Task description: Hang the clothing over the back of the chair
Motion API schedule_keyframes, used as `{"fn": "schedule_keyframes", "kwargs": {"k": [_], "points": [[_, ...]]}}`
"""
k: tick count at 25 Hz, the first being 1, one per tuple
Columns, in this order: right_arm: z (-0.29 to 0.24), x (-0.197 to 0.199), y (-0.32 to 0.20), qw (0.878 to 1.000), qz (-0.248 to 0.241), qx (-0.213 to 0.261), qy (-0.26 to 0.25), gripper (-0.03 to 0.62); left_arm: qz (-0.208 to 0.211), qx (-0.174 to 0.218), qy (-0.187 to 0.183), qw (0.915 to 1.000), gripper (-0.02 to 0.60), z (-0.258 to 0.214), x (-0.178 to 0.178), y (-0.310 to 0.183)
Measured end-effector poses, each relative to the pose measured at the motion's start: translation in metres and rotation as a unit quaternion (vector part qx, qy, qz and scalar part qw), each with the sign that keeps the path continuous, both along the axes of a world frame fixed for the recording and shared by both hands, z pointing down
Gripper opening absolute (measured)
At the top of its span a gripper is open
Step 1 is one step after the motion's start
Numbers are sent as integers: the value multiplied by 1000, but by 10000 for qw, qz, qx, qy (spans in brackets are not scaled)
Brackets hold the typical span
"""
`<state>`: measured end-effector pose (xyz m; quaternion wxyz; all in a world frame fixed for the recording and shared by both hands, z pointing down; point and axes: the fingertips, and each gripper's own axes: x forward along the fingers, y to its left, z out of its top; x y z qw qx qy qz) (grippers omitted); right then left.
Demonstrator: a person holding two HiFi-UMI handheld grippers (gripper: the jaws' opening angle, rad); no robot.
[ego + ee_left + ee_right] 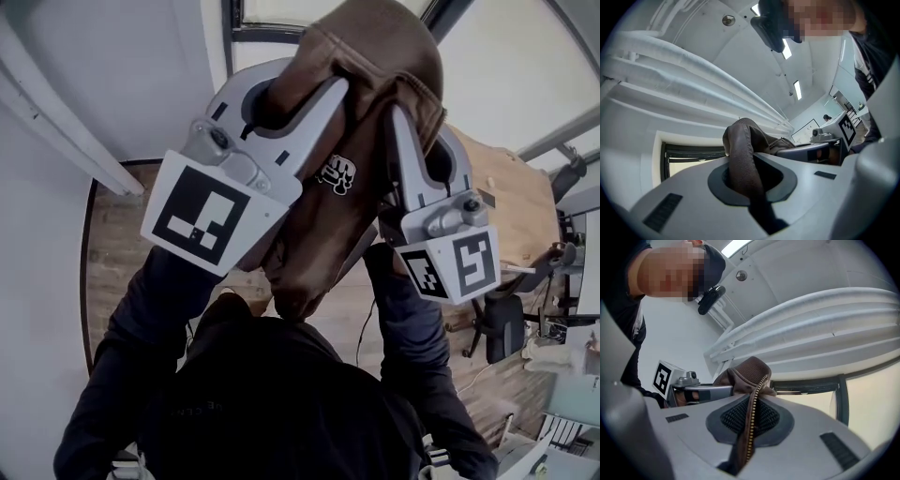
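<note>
Left claw [749, 183] and right claw [750, 420] pinch a brown zippered leather-look jacket [370, 66] aloft — thin bites; the smooth fabric could slip, dropping one side.

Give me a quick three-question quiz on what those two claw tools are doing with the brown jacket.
1. True or false: the left gripper and the right gripper are both shut on the brown jacket.
2. What runs between the right gripper's jaws? A: the zipper edge. B: a button. C: a drawstring.
3. What colour is the small emblem on the jacket?

Key: 1 true; 2 A; 3 white.
</note>
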<state>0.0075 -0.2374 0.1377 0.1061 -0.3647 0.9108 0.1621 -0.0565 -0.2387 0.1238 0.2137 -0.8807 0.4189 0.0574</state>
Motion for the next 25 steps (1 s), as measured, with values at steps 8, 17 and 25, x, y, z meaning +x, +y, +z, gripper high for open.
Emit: {"fn": "schedule_keyframes", "kwargs": {"k": [8,17,25], "points": [[5,-9,-68,9982,571,62,163,28,306,84,106,9994,40,5,-10,-74],[3,-9,-130,9894,1435,4,197,26,1002,-162,382,9941,40,4,-14,-145],[-15,-31,-166,9862,1627,188,251,26,1014,64,428,9939,40,-14,-46,-181]]}}
